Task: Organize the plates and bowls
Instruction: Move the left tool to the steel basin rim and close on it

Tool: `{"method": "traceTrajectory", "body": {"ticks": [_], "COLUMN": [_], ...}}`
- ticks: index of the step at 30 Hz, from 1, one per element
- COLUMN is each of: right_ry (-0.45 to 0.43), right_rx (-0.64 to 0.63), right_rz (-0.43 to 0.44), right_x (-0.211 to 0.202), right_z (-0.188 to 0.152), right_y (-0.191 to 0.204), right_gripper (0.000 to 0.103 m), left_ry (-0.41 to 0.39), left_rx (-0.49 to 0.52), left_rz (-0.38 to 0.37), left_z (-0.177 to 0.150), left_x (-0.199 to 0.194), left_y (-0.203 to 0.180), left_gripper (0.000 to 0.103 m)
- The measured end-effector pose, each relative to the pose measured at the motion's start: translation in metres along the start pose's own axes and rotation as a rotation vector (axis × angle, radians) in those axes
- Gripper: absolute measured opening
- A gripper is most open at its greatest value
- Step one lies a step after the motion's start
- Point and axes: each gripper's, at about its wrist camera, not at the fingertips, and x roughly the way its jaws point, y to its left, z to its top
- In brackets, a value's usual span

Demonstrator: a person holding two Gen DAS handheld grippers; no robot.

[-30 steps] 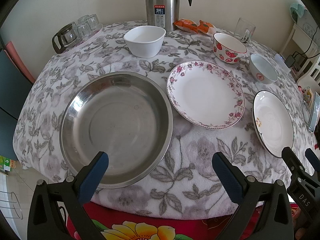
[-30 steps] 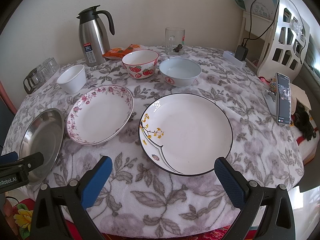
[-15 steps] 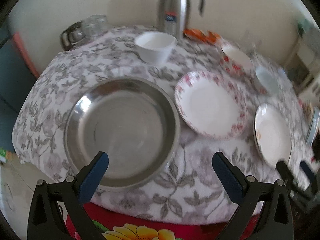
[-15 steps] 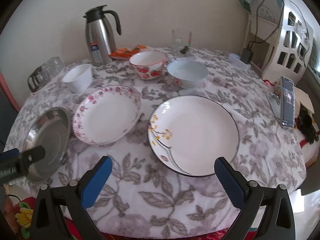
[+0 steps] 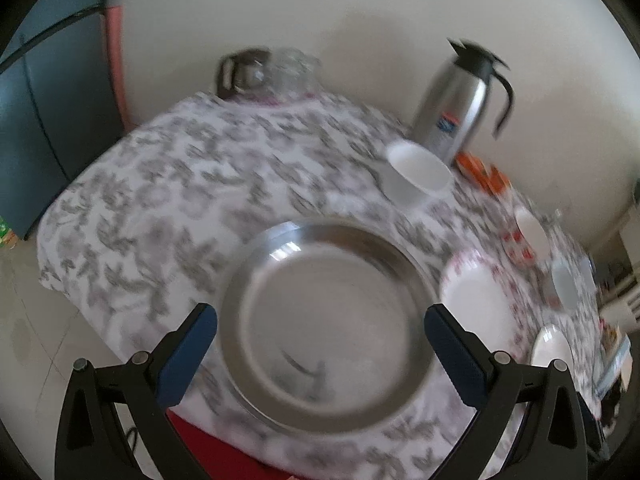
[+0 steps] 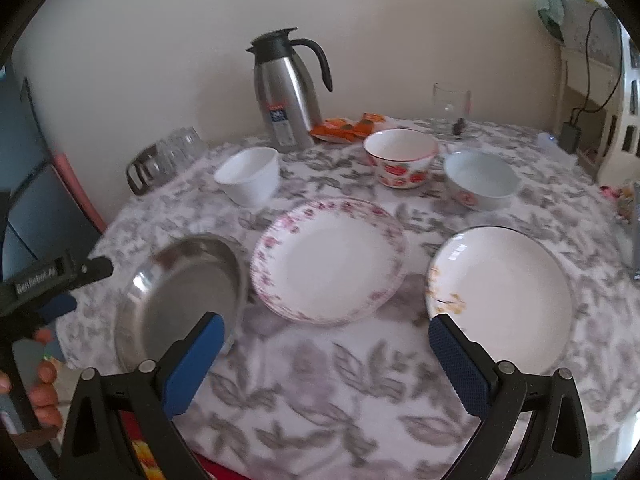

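Note:
A steel plate (image 5: 328, 320) lies at the table's near left, and my left gripper (image 5: 320, 354) hovers open over its near rim with nothing held. In the right wrist view the same steel plate (image 6: 188, 300) sits left of a pink-flowered plate (image 6: 328, 256), with a black-rimmed white plate (image 6: 500, 296) to its right. Behind them stand a plain white bowl (image 6: 250, 174), a strawberry bowl (image 6: 400, 156) and a pale blue bowl (image 6: 480, 178). My right gripper (image 6: 326, 364) is open above the cloth in front of the flowered plate. The left gripper (image 6: 52, 280) shows at the left edge.
A steel thermos jug (image 6: 286, 88) stands at the back by orange snack packets (image 6: 346, 126) and a glass mug (image 6: 450, 108). Upturned glasses (image 6: 164, 156) sit on a tray at the back left. A white shelf unit (image 6: 600, 100) rises at the right. A hand (image 6: 44, 384) holds the left tool.
Both views have swung left. The left gripper moved left and turned, so the steel plate now sits between its fingers. The right gripper shifted from the black-rimmed plate toward the flowered plate.

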Motion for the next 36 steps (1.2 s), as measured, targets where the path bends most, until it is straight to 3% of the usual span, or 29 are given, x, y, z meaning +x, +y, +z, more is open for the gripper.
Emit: {"method": "traceTrajectory", "body": {"ticks": [4,7,11,15,18,20,23,26,30,36], "right_ry": [0.067,0.124,0.18,0.219,0.255,0.271,0.295,0.325,0.328,0.353], "right_rx": [0.016,-0.022,-0.014,0.014,0.027,0.037,0.032,0.033,0.035,0.05], "right_rz": [0.105,0.107,0.132,0.128,0.113,0.112,0.101,0.104,0.119,0.13], "right_x": [0.023,0.042,0.062,0.082,0.095,0.104,0.116,0.125,0.131,0.141], "right_z": [0.003,0.001,-0.003,-0.006,-0.009,-0.011,-0.014,-0.017,-0.017,-0.019], "right_y": [0.014,0.031,0.039,0.04,0.042,0.042,0.046,0.048,0.05,0.054], "right_gripper": [0.103,0.103,0.103,0.103,0.101,0.092,0.089,0.077,0.072,0.059], "left_ry": [-0.069,-0.094,-0.049,0.067,0.1,0.116,0.132,0.151,0.177,0.217], "left_rx": [-0.057,-0.11,-0.161,-0.206,-0.221,-0.228,-0.239,-0.247,-0.243,-0.236], "left_rz": [-0.01,-0.016,-0.035,0.018,0.009,0.002,0.004,0.001,-0.009,-0.033], "left_z": [0.009,0.012,0.011,0.005,0.001,0.0,-0.001,-0.003,-0.003,-0.001], "left_x": [0.006,0.014,0.033,0.059,0.072,0.078,0.085,0.092,0.102,0.116], "left_y": [0.034,0.055,0.074,0.086,0.09,0.092,0.094,0.097,0.098,0.099], "left_gripper": [0.103,0.103,0.103,0.103,0.103,0.103,0.103,0.103,0.101,0.08]}}
